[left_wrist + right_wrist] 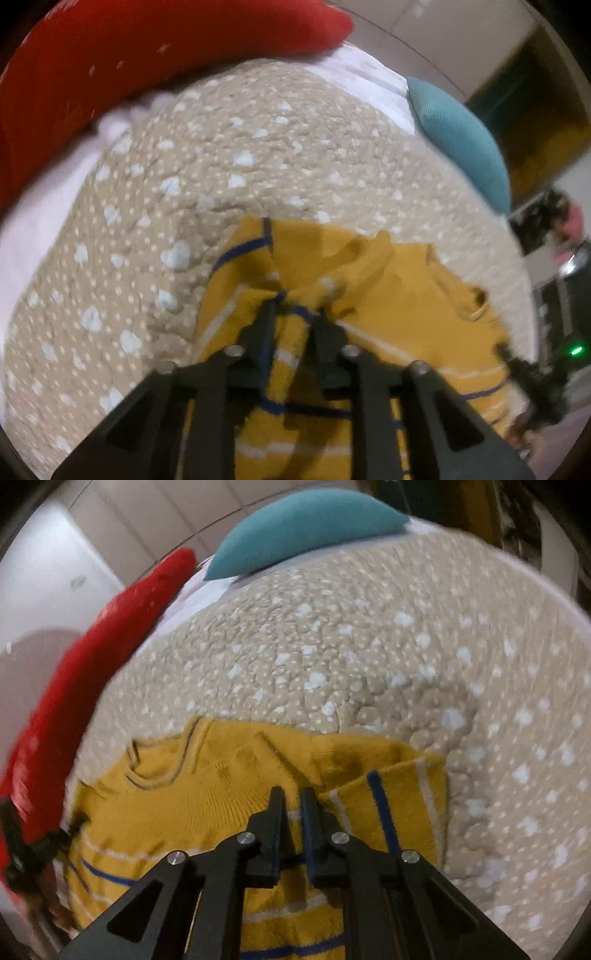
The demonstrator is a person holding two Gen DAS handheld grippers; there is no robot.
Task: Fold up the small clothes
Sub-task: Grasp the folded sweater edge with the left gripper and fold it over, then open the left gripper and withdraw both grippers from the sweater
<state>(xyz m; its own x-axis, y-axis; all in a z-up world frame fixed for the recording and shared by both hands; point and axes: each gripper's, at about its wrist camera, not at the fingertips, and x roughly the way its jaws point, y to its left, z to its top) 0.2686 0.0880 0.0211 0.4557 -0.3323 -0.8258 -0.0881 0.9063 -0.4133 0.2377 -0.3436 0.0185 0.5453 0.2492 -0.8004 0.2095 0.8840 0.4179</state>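
A small mustard-yellow knit sweater [388, 295] with white and blue stripes lies rumpled on a beige dotted blanket [229, 155]. My left gripper [295, 314] is shut on a bunched striped fold of the sweater. In the right wrist view the sweater [207, 794] lies with its collar at the left and a striped sleeve folded over at the right. My right gripper [293, 794] is shut on the sweater's fabric near the sleeve. The right gripper also shows at the left wrist view's right edge [532, 387].
A red pillow [110, 66] and a teal pillow [465, 140] lie at the far side of the bed. The blanket [443, 664] spreads wide beyond the sweater. Furniture and a green light [575, 350] stand past the bed's edge.
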